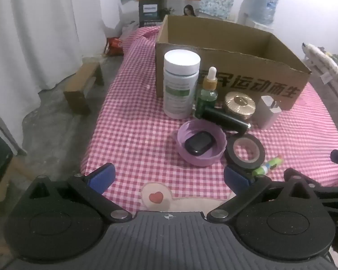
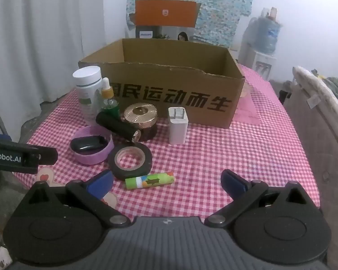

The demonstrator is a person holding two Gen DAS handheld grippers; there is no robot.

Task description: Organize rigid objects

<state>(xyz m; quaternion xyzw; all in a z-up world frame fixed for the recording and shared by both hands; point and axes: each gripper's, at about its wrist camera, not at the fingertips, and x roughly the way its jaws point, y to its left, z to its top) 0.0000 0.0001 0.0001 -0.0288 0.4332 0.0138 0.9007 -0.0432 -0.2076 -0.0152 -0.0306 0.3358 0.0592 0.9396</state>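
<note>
With both tools held low over the pink checked tablecloth (image 1: 135, 121), neither grips anything. Left gripper (image 1: 169, 177): blue fingertips (image 1: 101, 176) spread wide, nothing between them. Right gripper (image 2: 167, 183): likewise spread wide, empty.

Clock directions below are taken from the purple bowl (image 2: 92, 150) in the right wrist view, objects listed left to right:
- White pill bottle (image 2: 87, 90), upright, at 12 o'clock, near the left corner of the cardboard box (image 2: 169, 90).
- Green dropper bottle (image 2: 109, 102), upright, at 1 o'clock, just beside the pill bottle.
- Purple bowl holds a black earbud case (image 2: 87, 145).
- Black cylinder (image 2: 117, 126), lying on its side at 1 o'clock, resting against the gold jar.
- Black tape roll (image 2: 130, 159), flat, at 3 o'clock, touching or nearly touching the bowl.
- Gold-lidded jar (image 2: 140, 114), at 2 o'clock, in front of the box wall.
- Green glue stick (image 2: 149, 180), lying flat at 4 o'clock, just before the tape roll.
- White charger plug (image 2: 178, 126), standing prongs up, at 2 o'clock, near the box front.

Box open at top; interior floor not visible.
</note>
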